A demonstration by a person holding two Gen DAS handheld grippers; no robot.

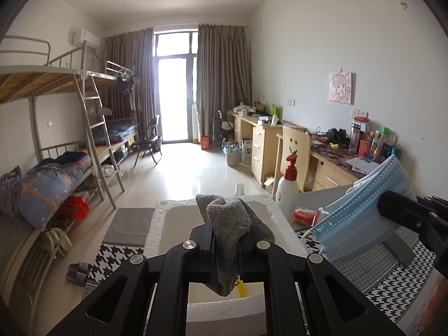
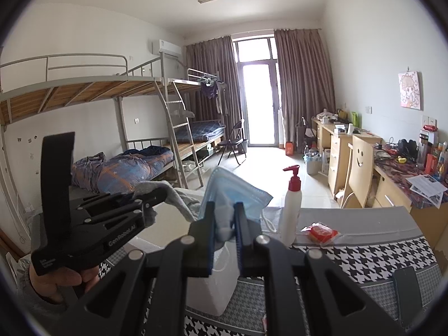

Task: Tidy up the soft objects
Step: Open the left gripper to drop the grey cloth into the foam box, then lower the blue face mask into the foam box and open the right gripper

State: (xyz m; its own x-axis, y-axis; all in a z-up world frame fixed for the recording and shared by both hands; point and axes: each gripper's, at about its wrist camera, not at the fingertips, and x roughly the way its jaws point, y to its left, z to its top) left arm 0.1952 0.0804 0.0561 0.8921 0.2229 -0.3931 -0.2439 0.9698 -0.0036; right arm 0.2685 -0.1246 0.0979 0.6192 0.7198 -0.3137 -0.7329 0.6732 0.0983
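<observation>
My left gripper (image 1: 226, 245) is shut on a grey fuzzy sock (image 1: 228, 221), which it holds up over a white foam box (image 1: 159, 224). The sock's loose end droops below the jaws. To its right hangs a blue face mask (image 1: 364, 212), gripped by my right gripper (image 2: 225, 224), whose jaws are shut on the mask (image 2: 232, 193). In the right wrist view the left gripper (image 2: 151, 200) appears at the left, held by a hand (image 2: 56, 280), with the grey sock (image 2: 179, 196) trailing from its tip.
A white pump bottle (image 2: 291, 204) with a red top and a red packet (image 2: 322, 232) stand on the houndstooth-covered table (image 2: 364, 260). A dark phone (image 2: 408, 294) lies at the right edge. Bunk beds (image 1: 56, 140), desks (image 1: 280, 140) and a chair are beyond.
</observation>
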